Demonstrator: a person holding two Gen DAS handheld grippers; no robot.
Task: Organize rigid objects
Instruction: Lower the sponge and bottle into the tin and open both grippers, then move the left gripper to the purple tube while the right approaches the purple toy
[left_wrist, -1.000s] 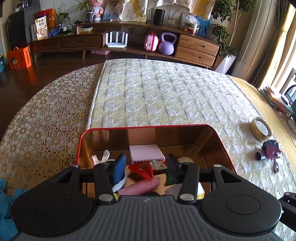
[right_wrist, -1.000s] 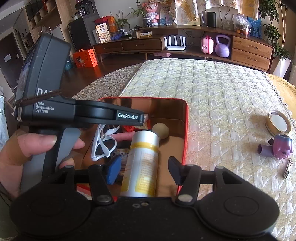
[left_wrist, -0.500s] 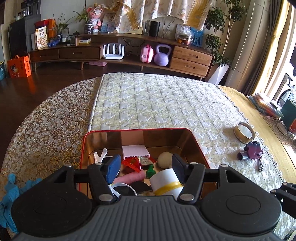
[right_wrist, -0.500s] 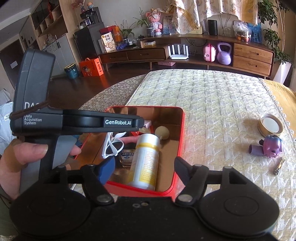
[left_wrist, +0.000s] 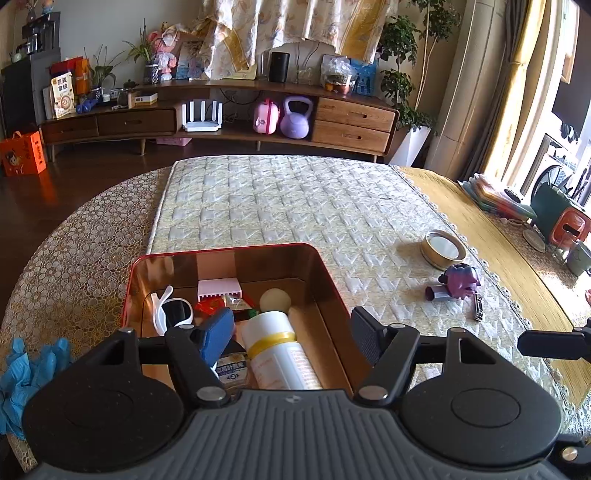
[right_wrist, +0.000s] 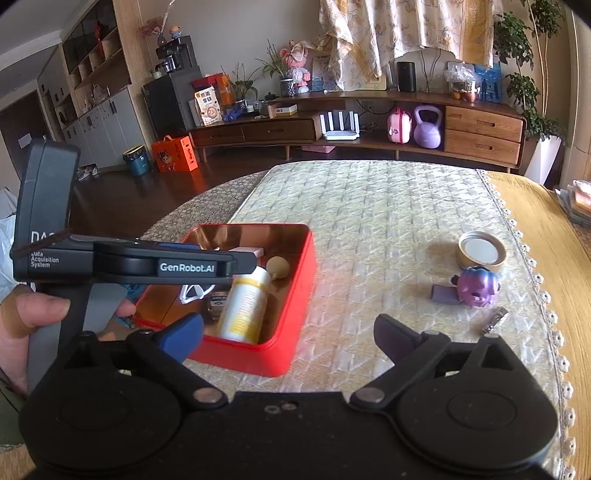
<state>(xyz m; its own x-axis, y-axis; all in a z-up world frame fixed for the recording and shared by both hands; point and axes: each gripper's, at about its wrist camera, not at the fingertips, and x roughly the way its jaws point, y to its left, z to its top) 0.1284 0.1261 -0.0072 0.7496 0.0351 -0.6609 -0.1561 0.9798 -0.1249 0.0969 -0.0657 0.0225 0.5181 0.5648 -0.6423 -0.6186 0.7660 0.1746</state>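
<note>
1. Sitting on the quilted cream mat (left_wrist: 295, 206) of a round table: a red tin box (right_wrist: 295, 295), gold inside, used here as the landmark.
2. Lying inside the box: a white bottle (left_wrist: 277, 350) with a yellow band, white sunglasses (left_wrist: 173, 310) toward the box's left wall, a pink comb (left_wrist: 219, 287) against its far wall, a tan ball (left_wrist: 275, 300) just beyond the bottle's cap.
3. Hovering above the box's near edge: the left gripper (left_wrist: 291, 332), released, fingers spread wide with nothing between them.
4. Hanging in front of the box's near right corner, over the mat: the right gripper (right_wrist: 288, 332), also released and grasping nothing.
5. Resting on the mat well to the right of the box: a round gold lid (right_wrist: 482, 252), a purple toy figure (right_wrist: 476, 286) just nearer than the lid, a small metal nail clipper (right_wrist: 496, 319) beside the toy.
6. Lying at the table's edge left of the box: blue gloves (left_wrist: 26, 373) on the lace tablecloth (left_wrist: 74, 258).
7. Standing far beyond the box, across dark wood floor: a long low wooden cabinet (left_wrist: 351, 122) carrying a white router (left_wrist: 202, 118), a pink case (left_wrist: 266, 117) and a lilac kettlebell (left_wrist: 295, 118).
8. Sitting on the floor left of that cabinet: an orange bag (left_wrist: 22, 153); growing at its right end, a potted plant (left_wrist: 402, 92) beside tall curtains.
</note>
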